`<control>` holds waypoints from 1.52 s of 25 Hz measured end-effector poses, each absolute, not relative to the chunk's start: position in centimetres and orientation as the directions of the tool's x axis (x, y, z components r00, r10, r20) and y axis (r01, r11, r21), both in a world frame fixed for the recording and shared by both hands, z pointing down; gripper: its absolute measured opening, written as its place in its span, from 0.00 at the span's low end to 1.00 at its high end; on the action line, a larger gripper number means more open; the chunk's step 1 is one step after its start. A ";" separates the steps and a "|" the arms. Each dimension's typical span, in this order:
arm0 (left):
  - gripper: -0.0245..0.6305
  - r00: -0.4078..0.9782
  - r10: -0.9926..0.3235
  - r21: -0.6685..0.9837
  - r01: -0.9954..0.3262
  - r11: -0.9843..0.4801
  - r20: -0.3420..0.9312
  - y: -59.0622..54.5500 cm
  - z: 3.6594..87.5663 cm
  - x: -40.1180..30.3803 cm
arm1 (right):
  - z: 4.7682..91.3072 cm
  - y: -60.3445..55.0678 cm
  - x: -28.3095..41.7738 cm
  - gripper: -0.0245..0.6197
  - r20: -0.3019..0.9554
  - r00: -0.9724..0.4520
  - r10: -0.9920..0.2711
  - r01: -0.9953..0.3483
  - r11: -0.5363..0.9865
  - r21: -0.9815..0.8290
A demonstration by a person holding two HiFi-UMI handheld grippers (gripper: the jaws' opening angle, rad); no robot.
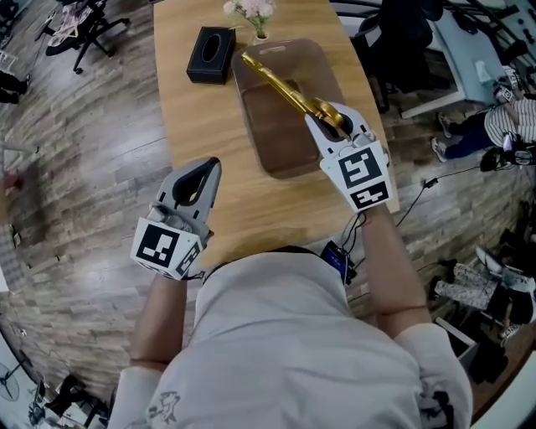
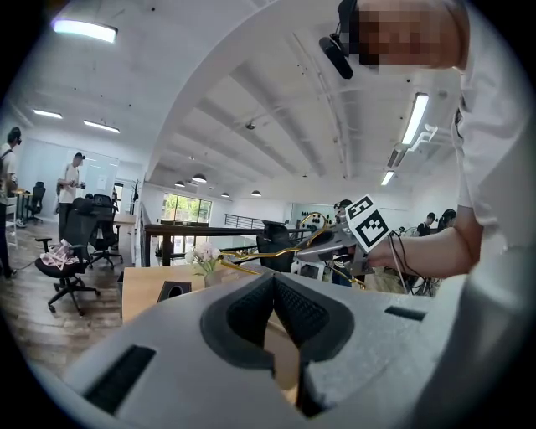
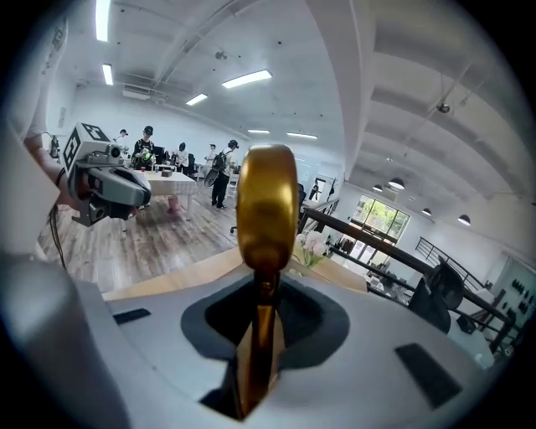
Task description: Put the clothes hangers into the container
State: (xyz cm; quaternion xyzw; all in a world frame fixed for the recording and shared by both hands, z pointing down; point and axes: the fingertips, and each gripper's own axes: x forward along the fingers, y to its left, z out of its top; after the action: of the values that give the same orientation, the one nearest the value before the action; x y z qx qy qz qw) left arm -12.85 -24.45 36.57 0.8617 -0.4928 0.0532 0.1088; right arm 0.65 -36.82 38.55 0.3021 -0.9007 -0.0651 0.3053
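Roughly at the upper middle of the head view, a translucent brown container (image 1: pixel 280 147) sits on a wooden table (image 1: pixel 193 126). The right gripper (image 1: pixel 327 116) reaches over its right-hand side, and its jaws are clamped on a gold clothes hanger (image 1: pixel 280 84). From the jaws the hanger slants up and to the left across the container, ending near the container's upper left corner. Whether the hanger touches the container or hangs just above it cannot be told. In the right gripper view the gold metal stands upright dead centre, pinched narrowly between the two dark pads, with a broad rounded part rising above them.

At the lower left of the head view the left gripper (image 1: pixel 211 167) is over the near part of the table, well apart from the container. Its own view shows the pad tips meeting with nothing between them; only bare wood shows through the gap below the tips.

A black tissue box (image 1: pixel 210 54) lies on the table just left of the container's far end. A small vase of pale flowers (image 1: pixel 251 12) stands at the top edge of the frame, beyond the container.
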 end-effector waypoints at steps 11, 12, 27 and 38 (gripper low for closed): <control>0.05 0.477 -0.846 0.154 -0.878 -0.452 0.238 -27.6 38.7 -13.6 | 45.0 -41.2 -1.3 0.15 0.616 -0.609 -0.499 -0.443 0.859 0.258; 0.05 0.475 -0.846 0.156 -0.879 -0.450 0.241 -27.8 39.0 -13.6 | 45.6 -41.6 -1.6 0.15 0.628 -0.606 -0.489 -0.436 0.864 0.252; 0.05 0.441 -0.843 0.200 -0.896 -0.396 0.308 -29.1 42.4 -14.0 | 54.9 -44.0 -5.8 0.15 0.776 -0.499 -0.387 -0.293 0.918 0.269; 0.05 0.433 -0.836 0.221 -0.900 -0.376 0.338 -28.7 44.1 -14.4 | 59.5 -42.9 -6.1 0.16 0.816 -0.471 -0.336 -0.265 0.936 0.232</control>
State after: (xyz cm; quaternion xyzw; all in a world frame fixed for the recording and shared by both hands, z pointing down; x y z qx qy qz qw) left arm -14.43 -28.66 44.14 0.8252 -0.5257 0.0848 0.1881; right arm -6.15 -42.85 59.47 0.1752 -0.8569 -0.0367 0.4834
